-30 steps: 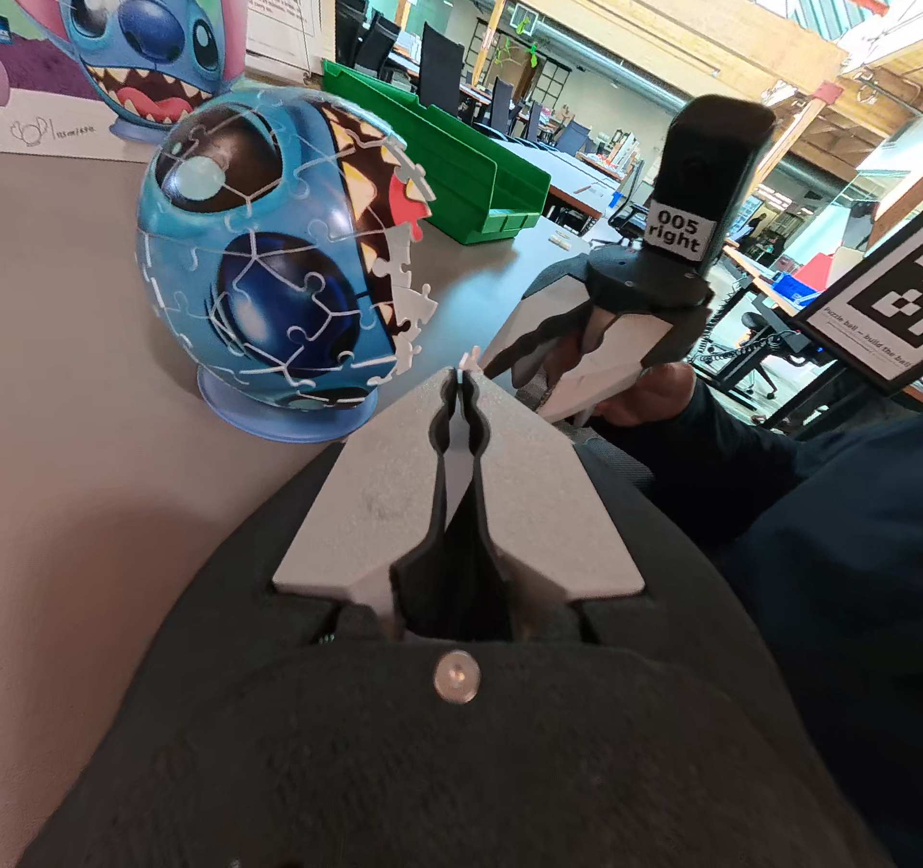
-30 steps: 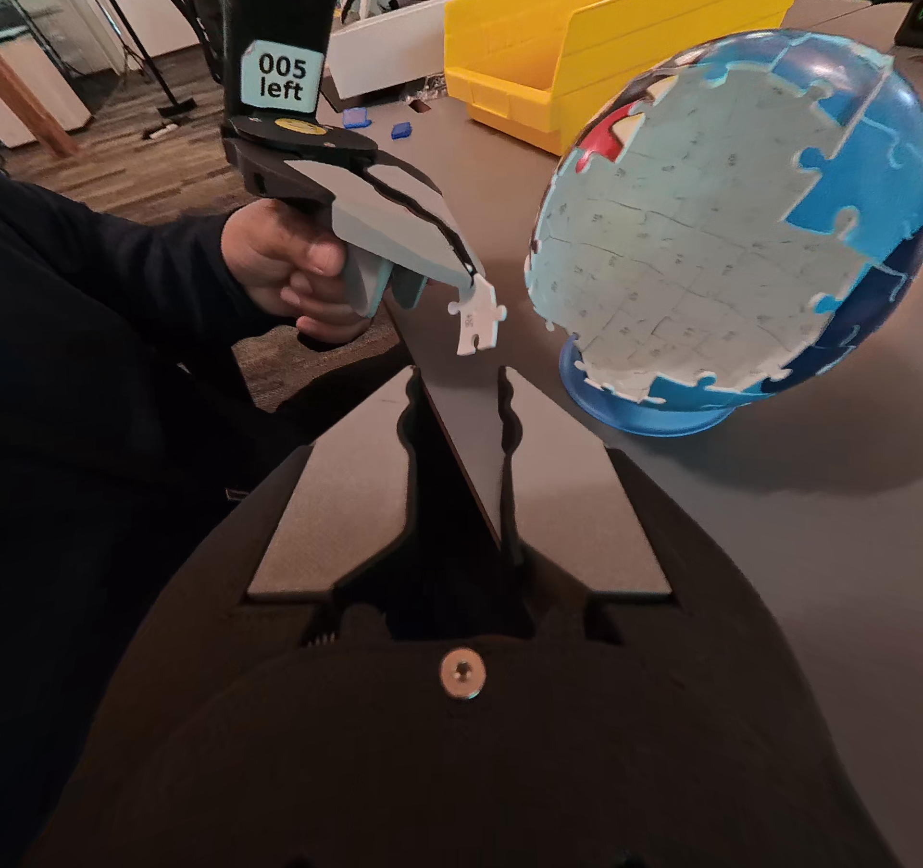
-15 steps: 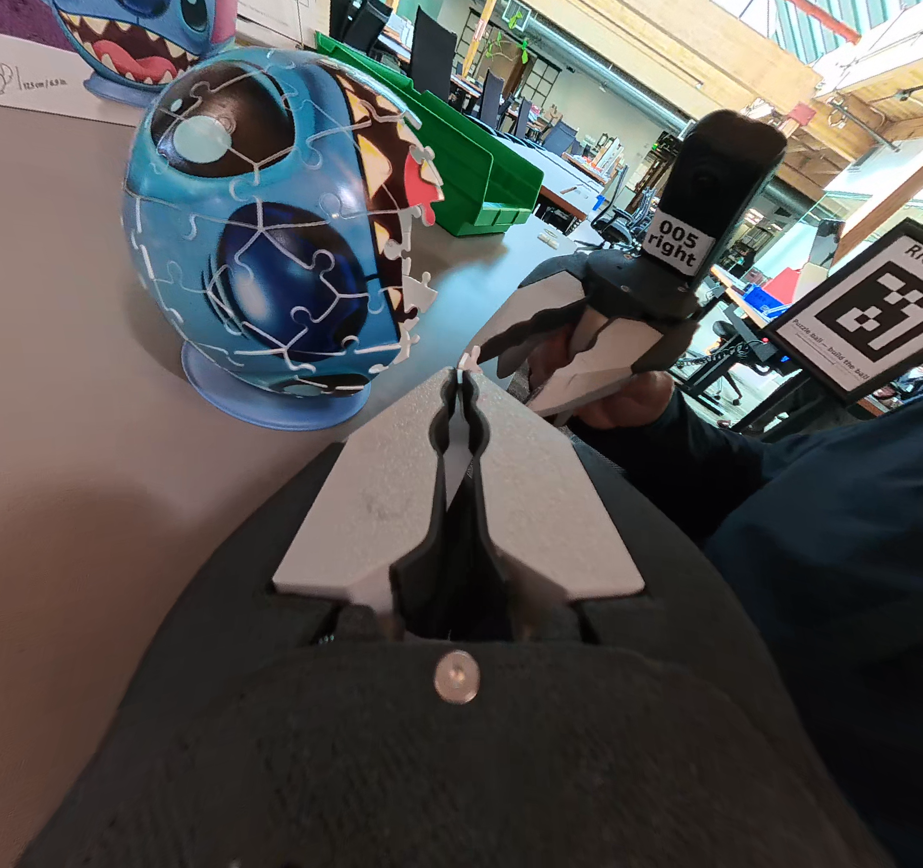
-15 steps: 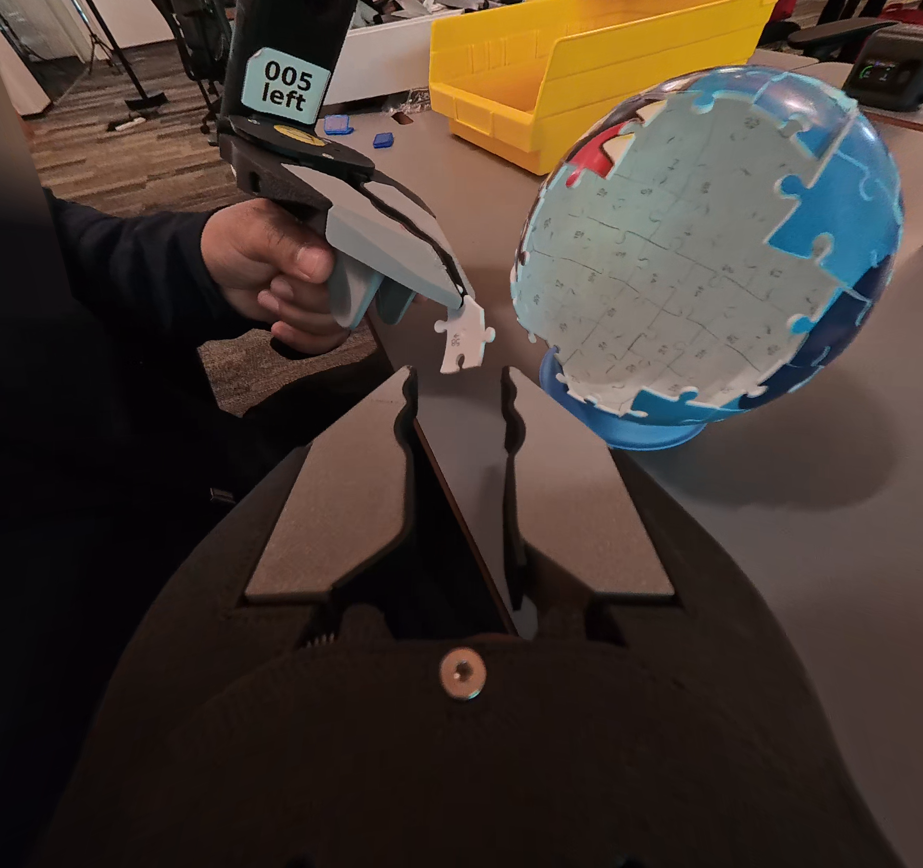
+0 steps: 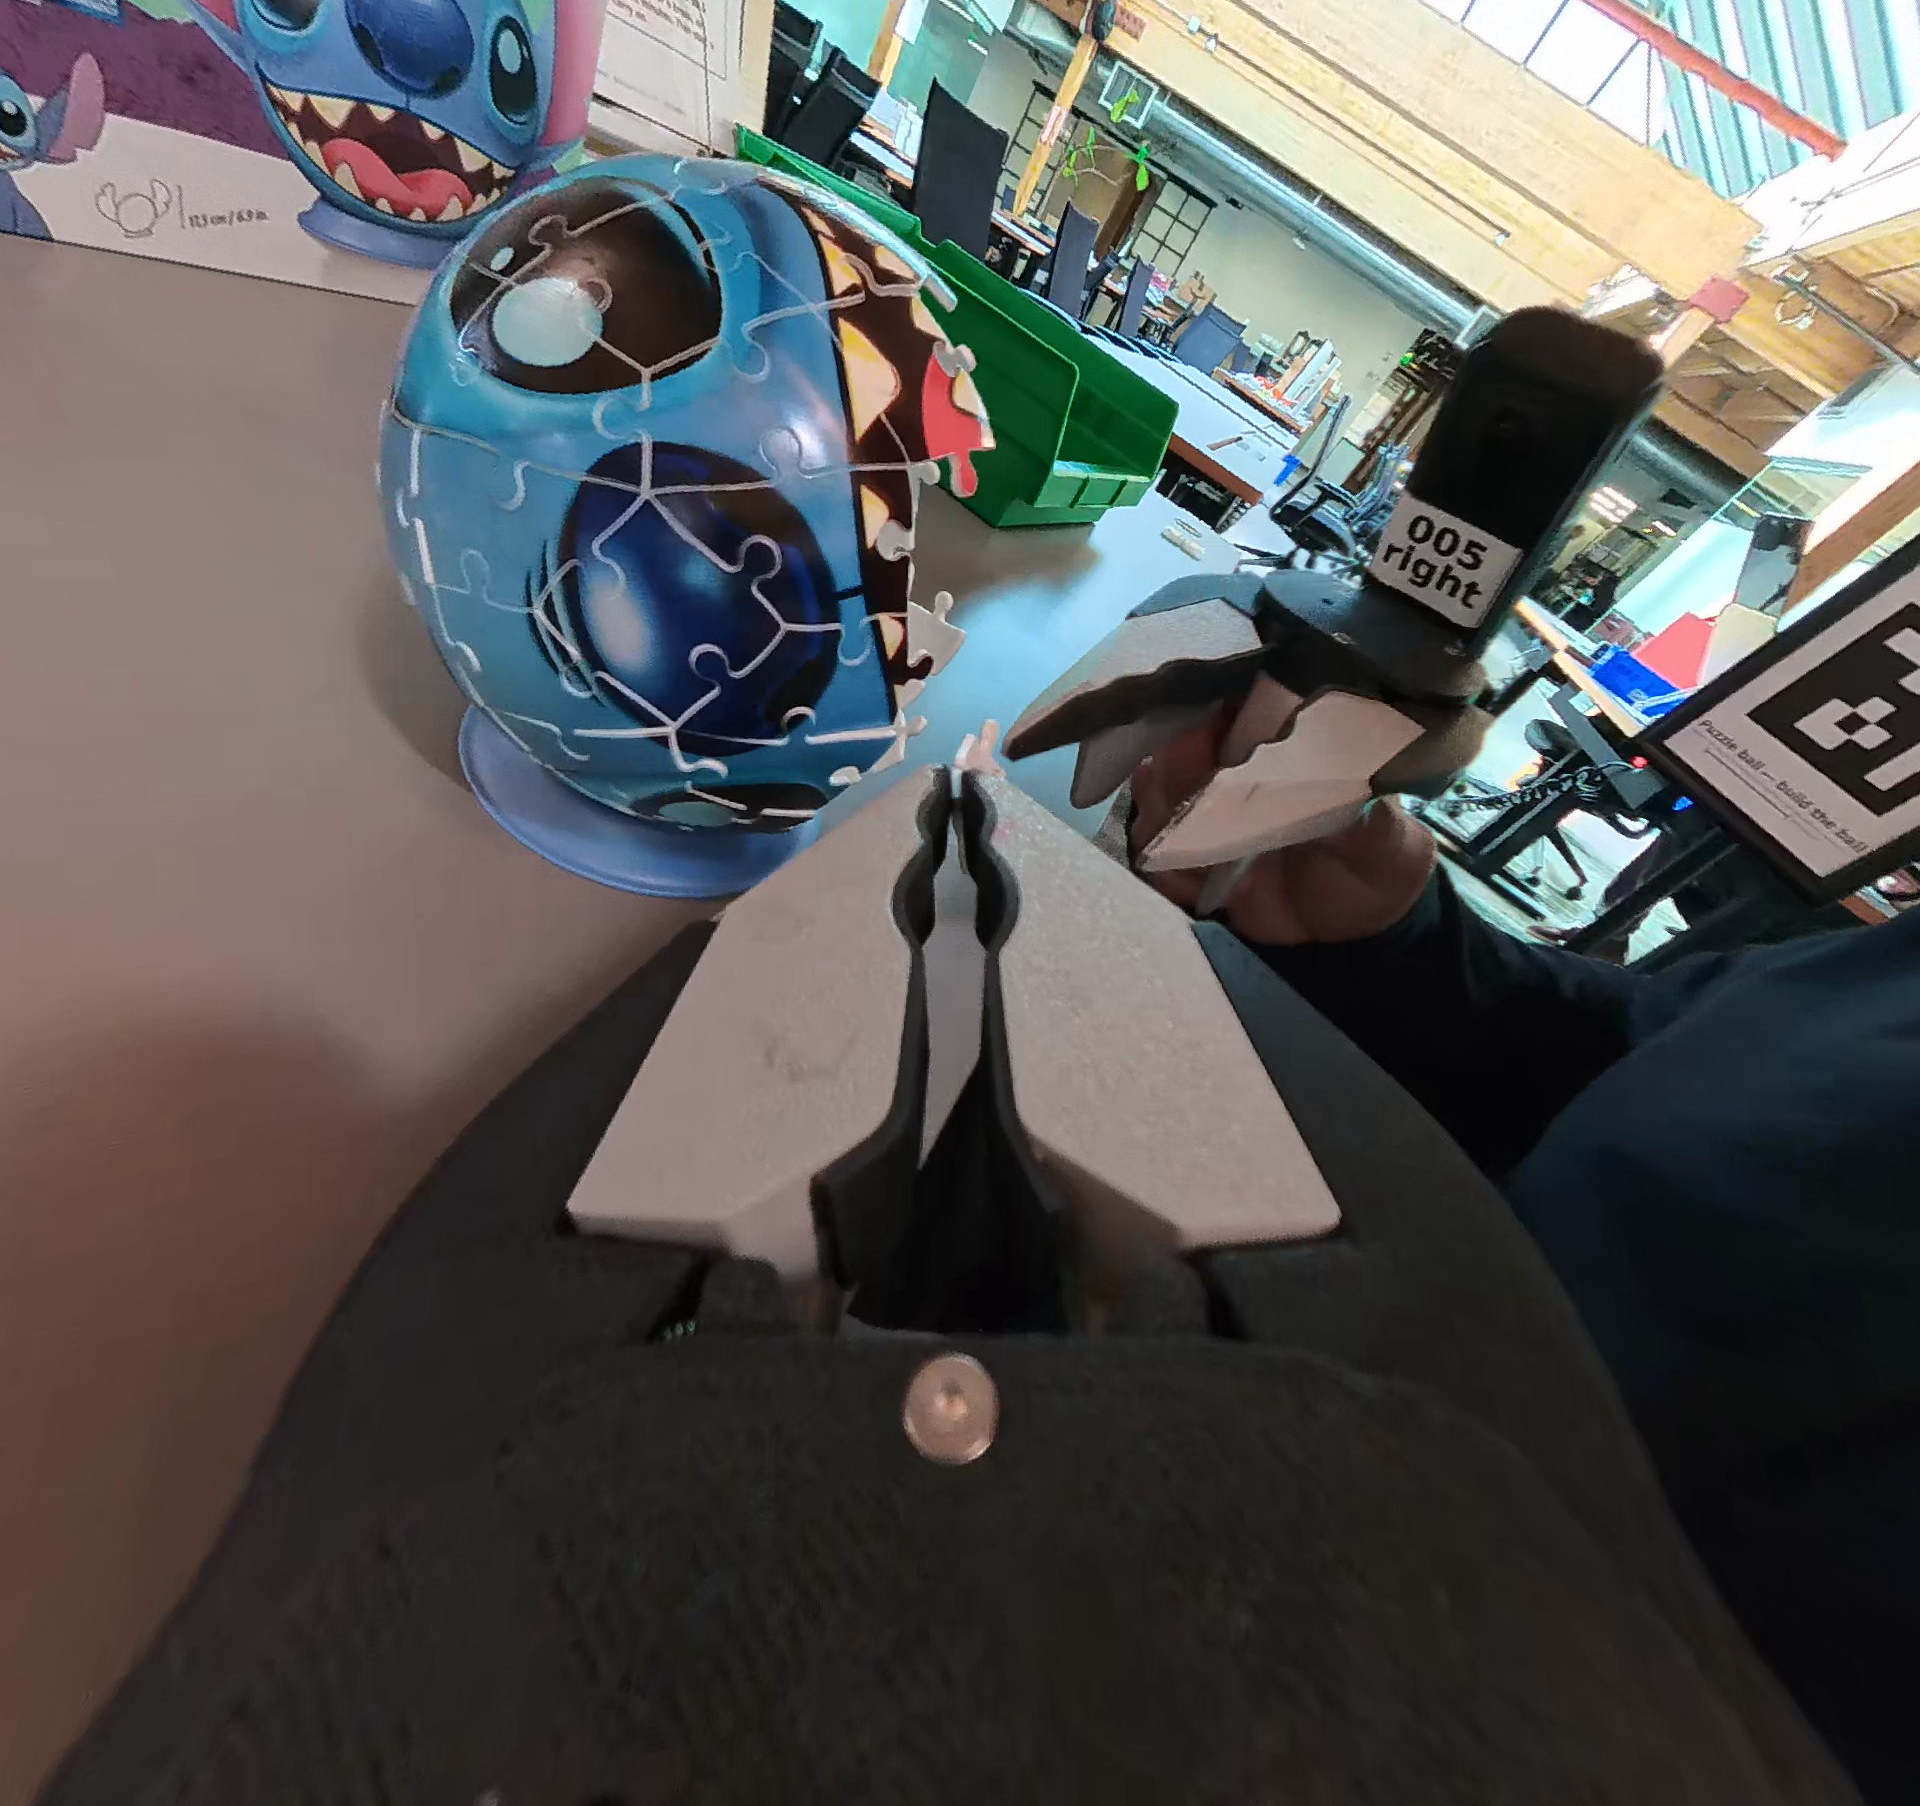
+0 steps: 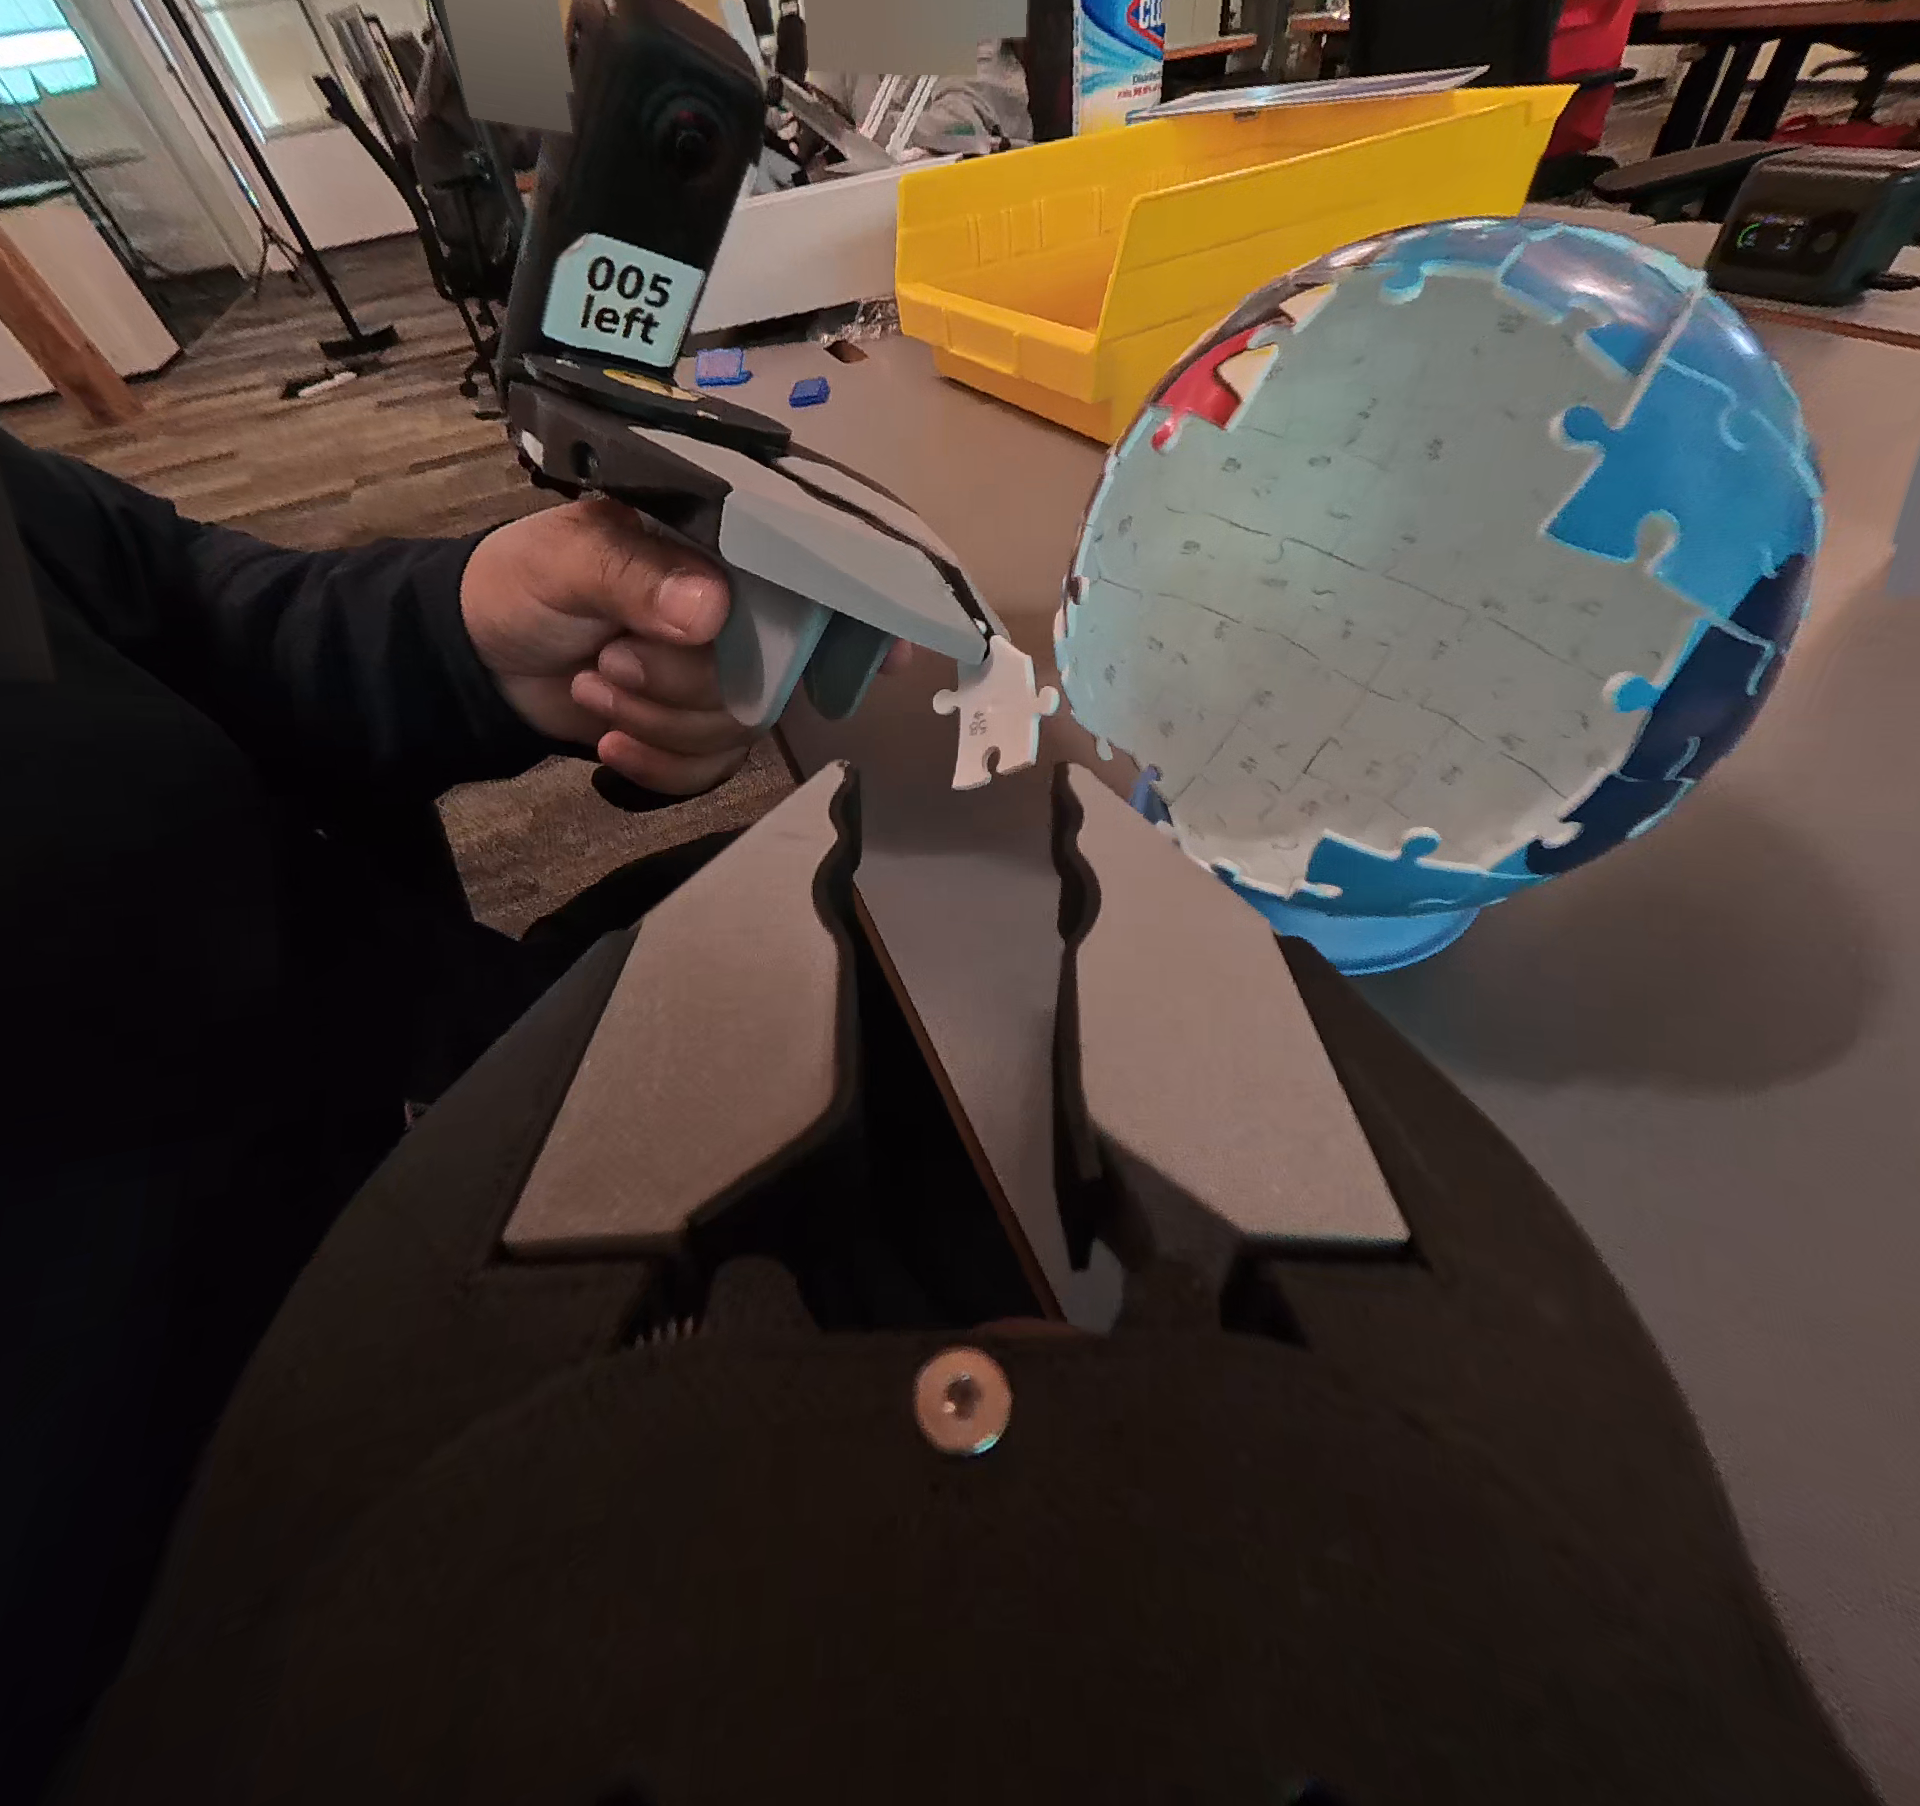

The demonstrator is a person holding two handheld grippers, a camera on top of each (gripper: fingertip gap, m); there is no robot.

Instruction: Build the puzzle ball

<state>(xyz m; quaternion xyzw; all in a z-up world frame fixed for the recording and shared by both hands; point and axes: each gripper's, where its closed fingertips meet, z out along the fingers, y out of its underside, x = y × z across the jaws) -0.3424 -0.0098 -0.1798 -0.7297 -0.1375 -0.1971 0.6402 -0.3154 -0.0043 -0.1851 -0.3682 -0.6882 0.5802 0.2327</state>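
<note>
The partly built blue puzzle ball (image 5: 665,530) stands on its blue ring stand (image 5: 623,842) on the grey table. In the right wrist view the ball (image 6: 1434,593) shows its open side, with the pale inner faces of the pieces. My left gripper (image 5: 961,785) is shut on a white puzzle piece (image 6: 992,722), held edge-on just beside the ball's open rim. It also shows in the right wrist view (image 6: 977,644). My right gripper (image 6: 951,800) is open and empty, just below the piece. It also shows in the left wrist view (image 5: 1081,800).
The puzzle box (image 5: 312,63) stands behind the ball. A green bin (image 5: 1039,426) lies past it. A yellow bin (image 6: 1195,229) and two small blue pieces (image 6: 810,392) sit on the far table. A framed marker sign (image 5: 1808,738) stands at the right. The table edge (image 6: 935,1060) runs under my right gripper. Less than 4 cm separates the two grippers' tips.
My left gripper has carried the piece closer to the ball's open rim. My right gripper has stayed open just beneath it.
</note>
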